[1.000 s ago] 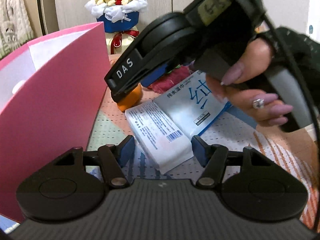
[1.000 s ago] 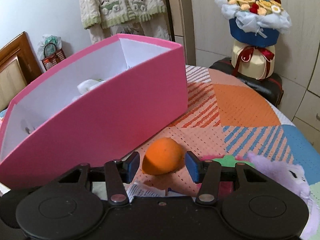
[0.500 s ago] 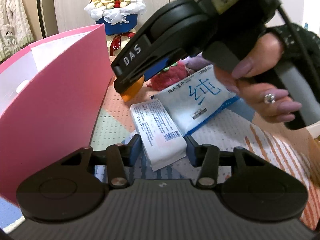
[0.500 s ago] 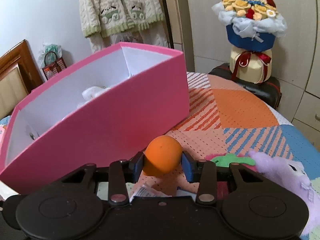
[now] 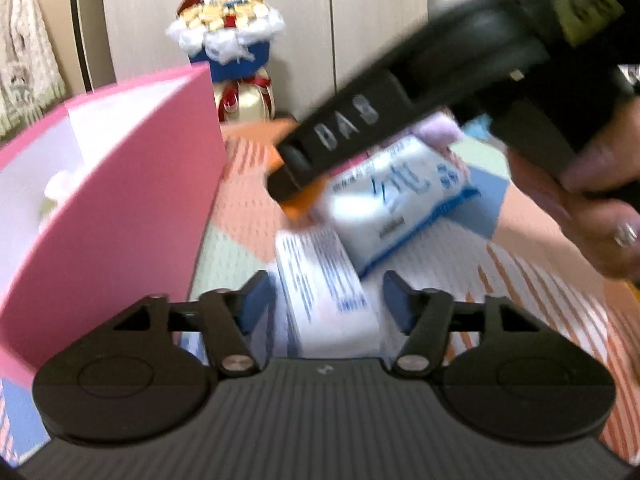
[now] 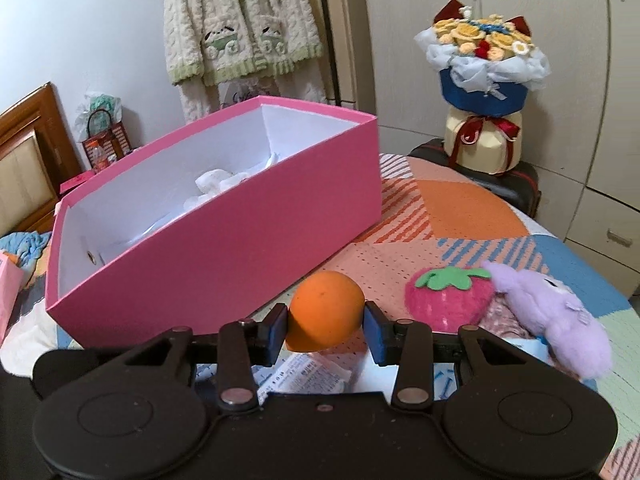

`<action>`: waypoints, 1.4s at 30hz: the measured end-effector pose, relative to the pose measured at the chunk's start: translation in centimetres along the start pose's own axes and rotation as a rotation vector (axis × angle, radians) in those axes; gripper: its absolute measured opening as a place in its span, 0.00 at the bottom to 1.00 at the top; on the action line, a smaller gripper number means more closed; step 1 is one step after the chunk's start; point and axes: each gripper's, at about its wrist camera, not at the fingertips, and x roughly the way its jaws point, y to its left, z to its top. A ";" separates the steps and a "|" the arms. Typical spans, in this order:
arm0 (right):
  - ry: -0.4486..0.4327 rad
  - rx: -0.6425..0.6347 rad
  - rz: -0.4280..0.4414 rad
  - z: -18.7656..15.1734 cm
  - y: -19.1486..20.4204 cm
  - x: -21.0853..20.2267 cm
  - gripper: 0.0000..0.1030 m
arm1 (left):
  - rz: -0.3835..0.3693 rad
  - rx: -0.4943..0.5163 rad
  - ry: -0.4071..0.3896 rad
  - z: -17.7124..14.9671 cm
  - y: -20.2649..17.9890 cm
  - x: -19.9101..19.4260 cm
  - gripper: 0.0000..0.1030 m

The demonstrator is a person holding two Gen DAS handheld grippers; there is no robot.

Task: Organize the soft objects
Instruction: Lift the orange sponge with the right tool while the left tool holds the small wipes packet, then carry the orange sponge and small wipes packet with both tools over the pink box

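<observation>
My right gripper (image 6: 325, 326) is shut on an orange soft ball (image 6: 325, 311) and holds it above the table, beside the pink box (image 6: 224, 240). The box is open, with white soft things inside. A pink plush strawberry (image 6: 450, 300) and a purple plush toy (image 6: 560, 320) lie to the right of the ball. My left gripper (image 5: 326, 304) is open around one end of a white tissue pack (image 5: 324, 292) on the table. A blue-and-white wipes pack (image 5: 400, 200) lies beyond it. The right gripper's body (image 5: 400, 120) crosses the left wrist view above, with the orange ball (image 5: 300, 204) at its tip.
A crochet bouquet (image 6: 482, 92) stands on a dark case behind the table. A knitted cardigan (image 6: 240, 28) hangs on the wall. The round table has a patchwork cloth (image 6: 460, 208). A wooden headboard (image 6: 24, 152) stands at the left.
My right gripper closed on the orange ball and lifted it off the table. My left gripper first narrowed onto the white tissue pack, then widened again.
</observation>
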 end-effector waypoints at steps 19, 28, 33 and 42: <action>-0.010 0.179 -0.070 -3.8 -2.3 -2.9 0.44 | -0.002 0.024 0.080 0.1 0.2 0.7 0.38; -0.003 0.170 -0.137 -5.8 -0.1 -4.6 0.44 | -0.029 -0.017 0.050 -1.0 1.4 -2.5 0.37; 0.011 0.150 -0.178 -7.4 1.6 -5.7 0.44 | -0.052 -0.016 0.031 -1.6 2.0 -4.6 0.37; 0.032 0.192 -0.196 -10.3 4.5 -7.7 0.44 | -0.178 0.007 0.053 -2.3 4.3 -8.3 0.37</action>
